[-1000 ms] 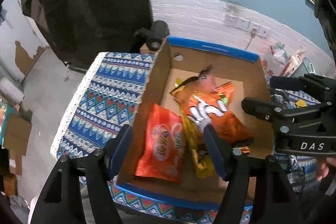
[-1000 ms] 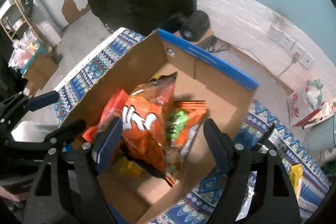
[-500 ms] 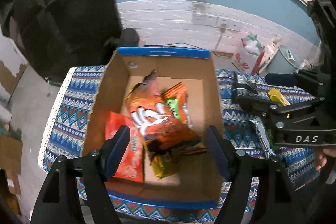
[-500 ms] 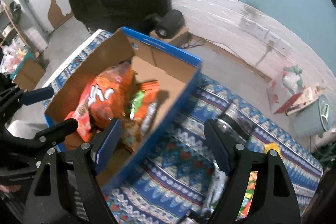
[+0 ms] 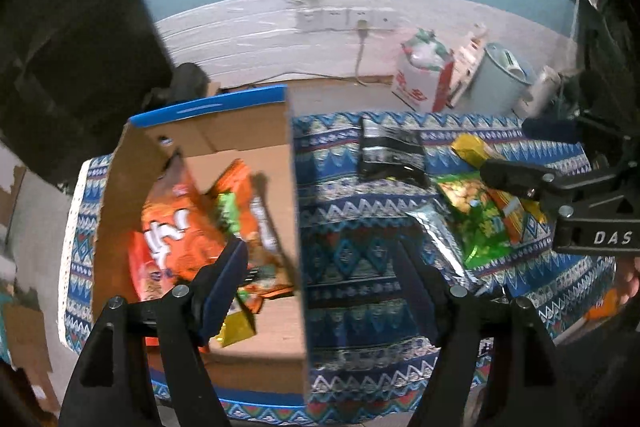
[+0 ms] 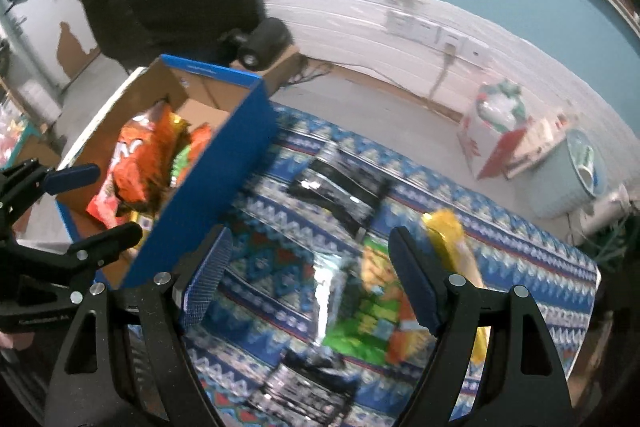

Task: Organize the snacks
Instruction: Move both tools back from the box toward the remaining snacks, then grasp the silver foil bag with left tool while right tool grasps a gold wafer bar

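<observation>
Left wrist view: "DAS" is printed on the right hand-held gripper (image 5: 516, 163), jaws apart and empty; the left hand-held gripper (image 5: 320, 267), likewise spread, hangs over the cardboard box (image 5: 296, 227) edge.

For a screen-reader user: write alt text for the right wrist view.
The open right gripper hovers over loose snack packets, a green bag and a black pouch, on a blue patterned tablecloth. At left, a blue-rimmed cardboard box holds orange chip bags.
</observation>
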The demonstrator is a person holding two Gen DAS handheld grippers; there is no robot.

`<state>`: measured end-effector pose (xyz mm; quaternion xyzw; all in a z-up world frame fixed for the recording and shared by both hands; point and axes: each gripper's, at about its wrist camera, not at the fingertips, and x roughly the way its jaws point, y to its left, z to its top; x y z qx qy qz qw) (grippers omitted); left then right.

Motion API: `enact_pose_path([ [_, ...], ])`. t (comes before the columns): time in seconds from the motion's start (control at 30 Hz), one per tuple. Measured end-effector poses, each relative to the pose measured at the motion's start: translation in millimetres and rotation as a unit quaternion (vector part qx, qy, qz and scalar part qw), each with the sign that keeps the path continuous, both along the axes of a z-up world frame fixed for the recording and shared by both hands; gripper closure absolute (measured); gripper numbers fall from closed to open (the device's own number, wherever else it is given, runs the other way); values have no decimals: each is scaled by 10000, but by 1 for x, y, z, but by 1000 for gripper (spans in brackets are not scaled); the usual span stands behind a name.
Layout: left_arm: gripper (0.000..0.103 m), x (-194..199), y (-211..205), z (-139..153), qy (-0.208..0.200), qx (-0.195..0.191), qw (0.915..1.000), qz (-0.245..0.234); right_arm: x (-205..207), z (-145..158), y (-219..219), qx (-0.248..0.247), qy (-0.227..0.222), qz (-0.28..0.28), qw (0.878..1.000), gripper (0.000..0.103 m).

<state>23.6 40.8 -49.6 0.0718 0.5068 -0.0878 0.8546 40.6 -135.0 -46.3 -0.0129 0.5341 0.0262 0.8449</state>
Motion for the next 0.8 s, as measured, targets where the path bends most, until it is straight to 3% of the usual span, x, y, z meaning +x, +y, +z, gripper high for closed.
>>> enact_pose_path([
  [0.3, 27, 5, -50, -23, 294, 85, 9989, -364, -30, -2, -48, -57, 70, -376, 9993, 22],
  [0.8, 27, 37, -88, -76, 956, 95, 9951, -219, -45, -40, -112, -56, 539, -873, 9947, 22],
])
